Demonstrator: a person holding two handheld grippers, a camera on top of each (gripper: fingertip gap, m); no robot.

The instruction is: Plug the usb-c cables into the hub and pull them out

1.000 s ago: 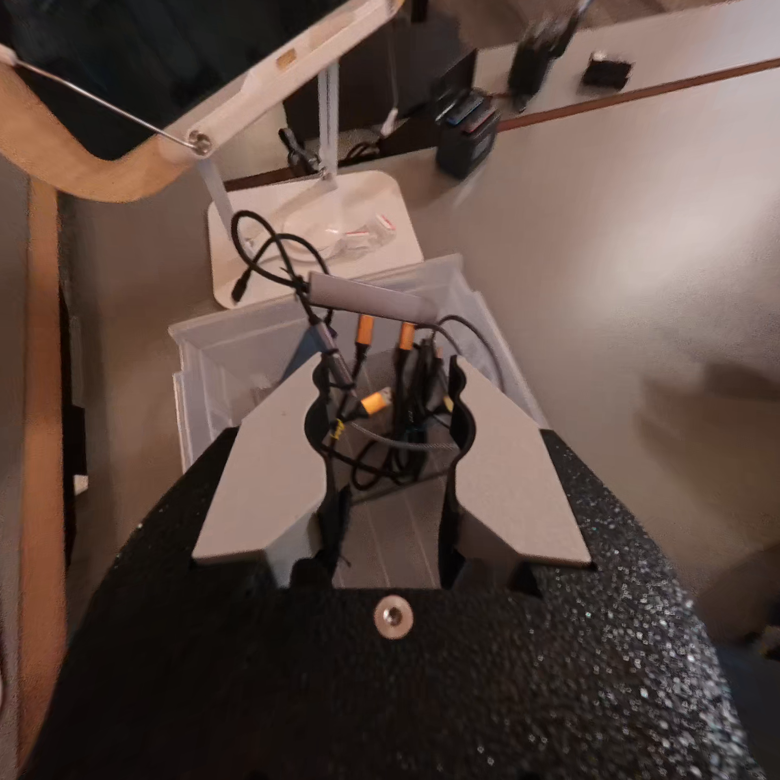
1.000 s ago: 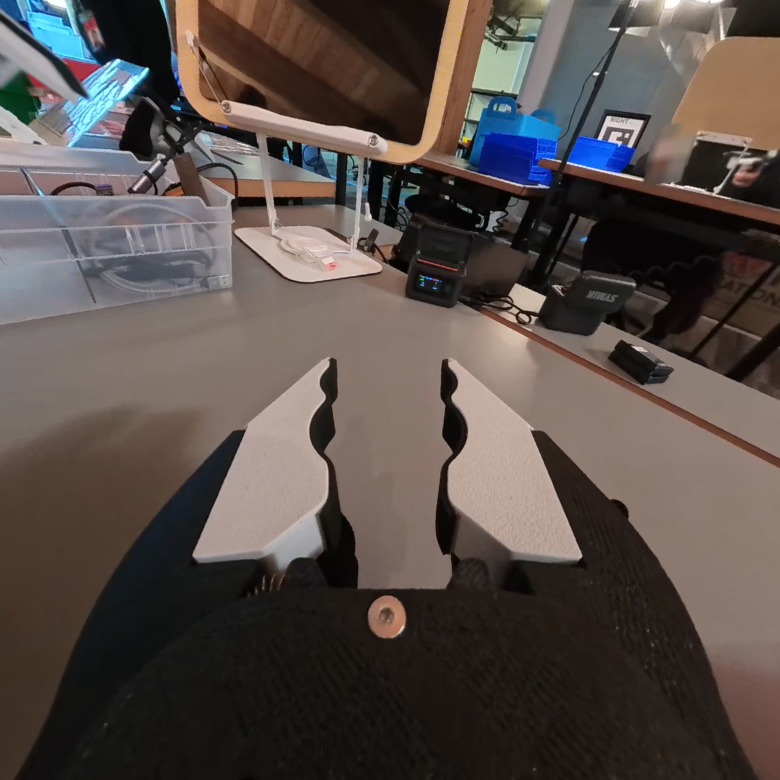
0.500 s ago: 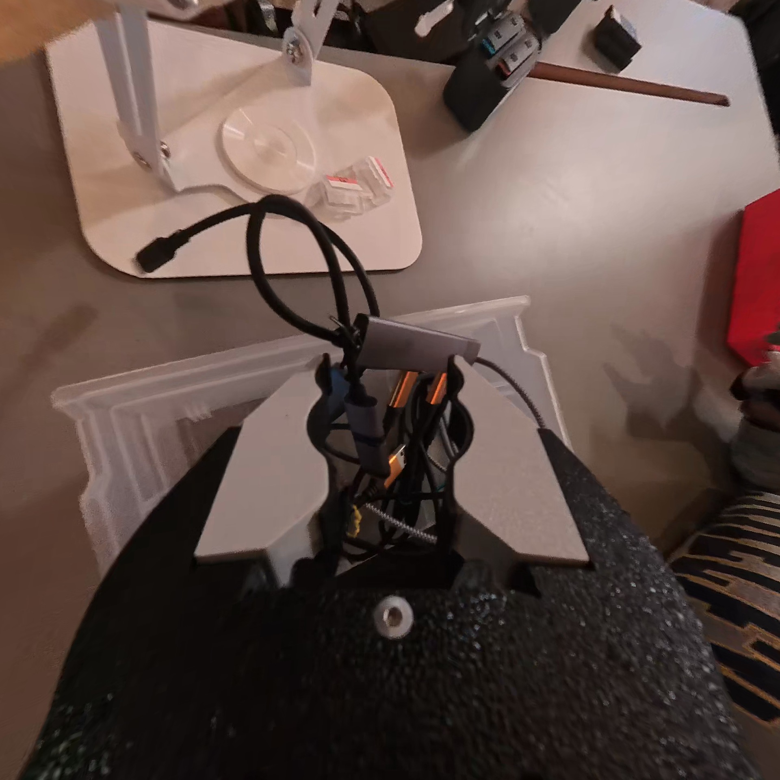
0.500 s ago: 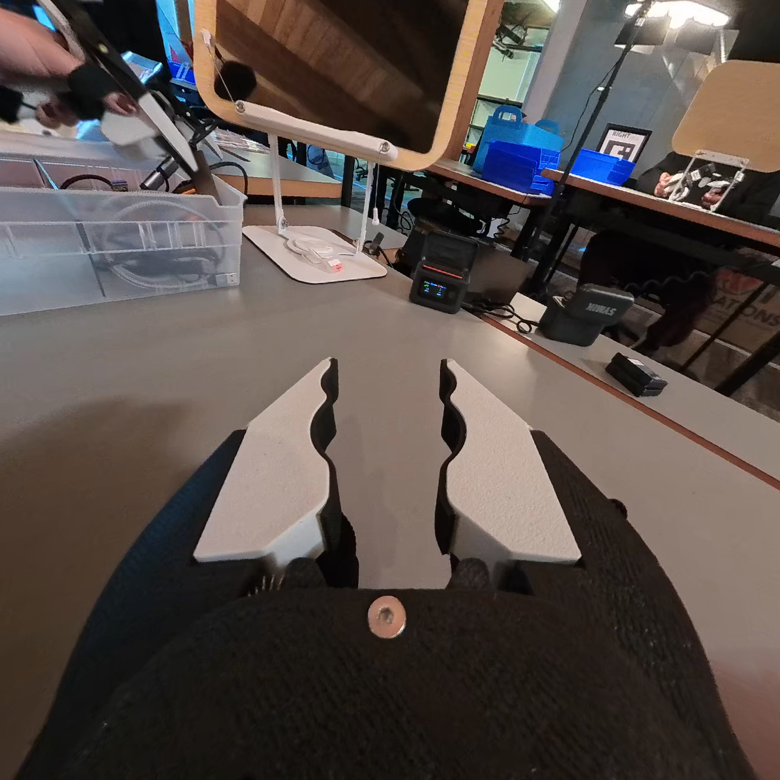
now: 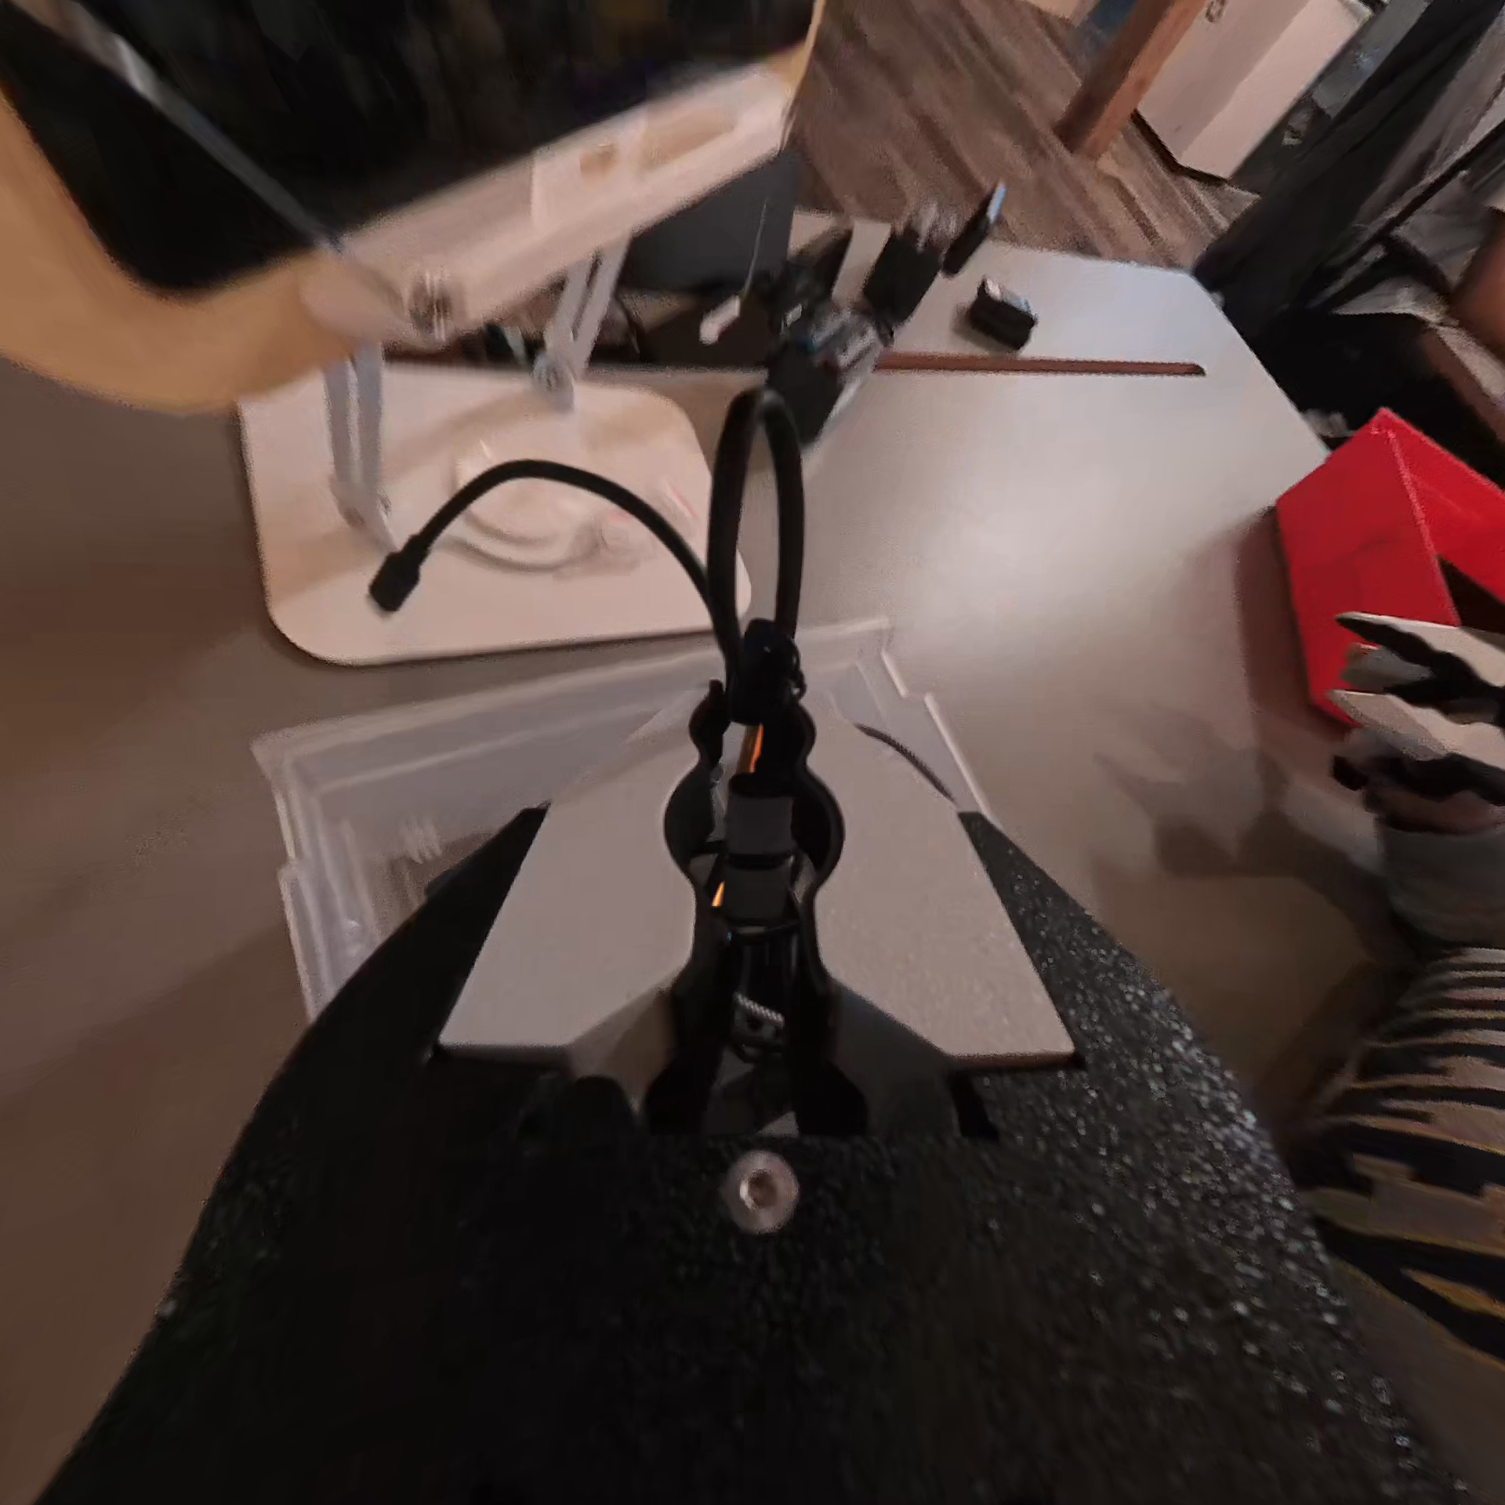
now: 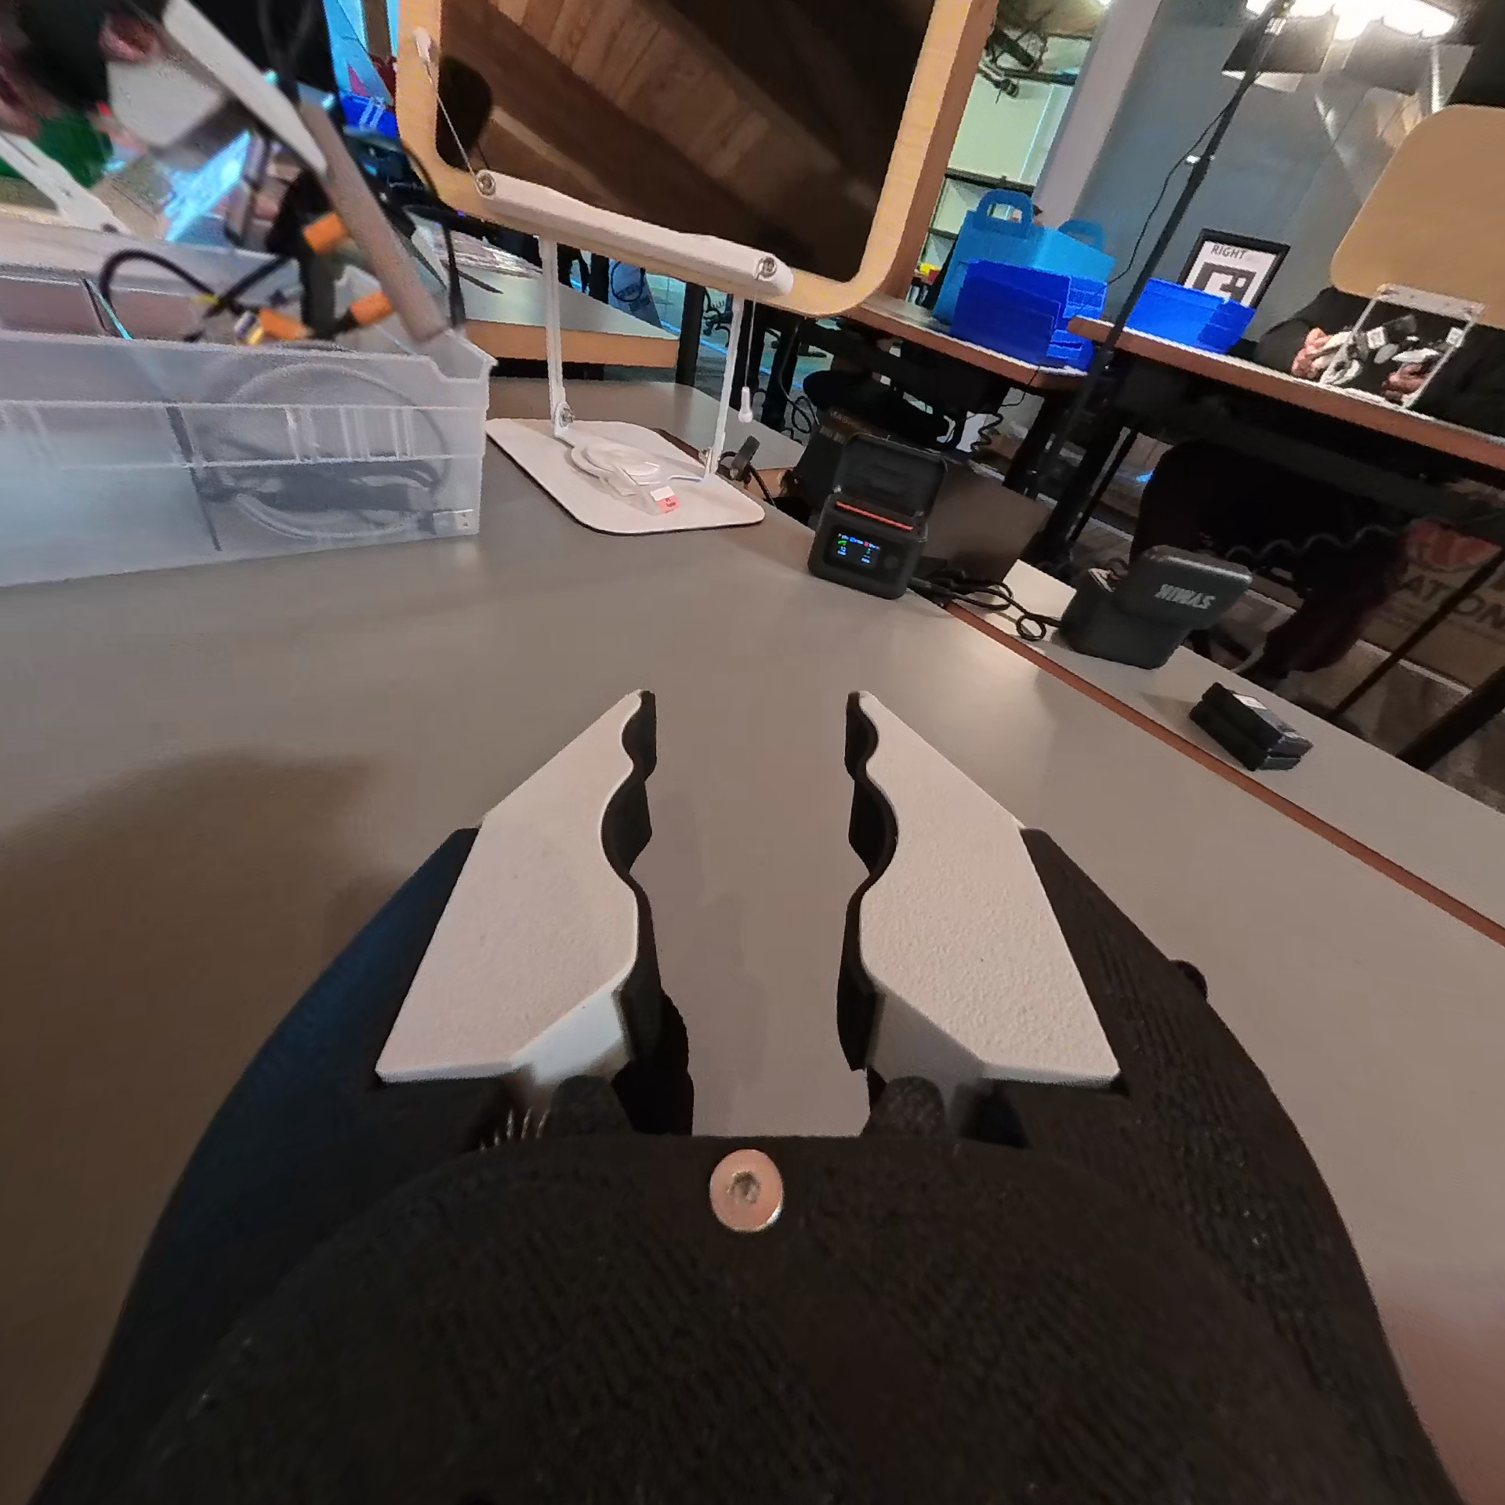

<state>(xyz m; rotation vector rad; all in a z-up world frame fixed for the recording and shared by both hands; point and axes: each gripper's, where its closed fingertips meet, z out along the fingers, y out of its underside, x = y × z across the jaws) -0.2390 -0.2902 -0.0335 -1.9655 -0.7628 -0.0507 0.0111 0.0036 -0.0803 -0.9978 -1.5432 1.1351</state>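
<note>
I have the hub [image 5: 759,847] pinched edge-on in my left gripper [image 5: 753,717], whose jaws are nearly closed around its grey body, above the clear bin [image 5: 456,782]. Its black pigtail cable [image 5: 753,521] loops up toward twelve o'clock and trails out to a plug at ten o'clock, over the white stand base [image 5: 489,505]. In the right wrist view the hub [image 6: 370,232] hangs at ten o'clock, with orange-collared usb-c cables [image 6: 342,313] dangling beneath into the bin [image 6: 244,456]. My right gripper [image 6: 749,717] sits low over the grey table [image 6: 407,651], jaws parted and holding nothing, well apart from the bin. To do this lift cleanly I would raise slowly, since the hanging cables look tangled and could snag the bin wall, then set the hub flat on open table with its ports facing my right gripper.
</note>
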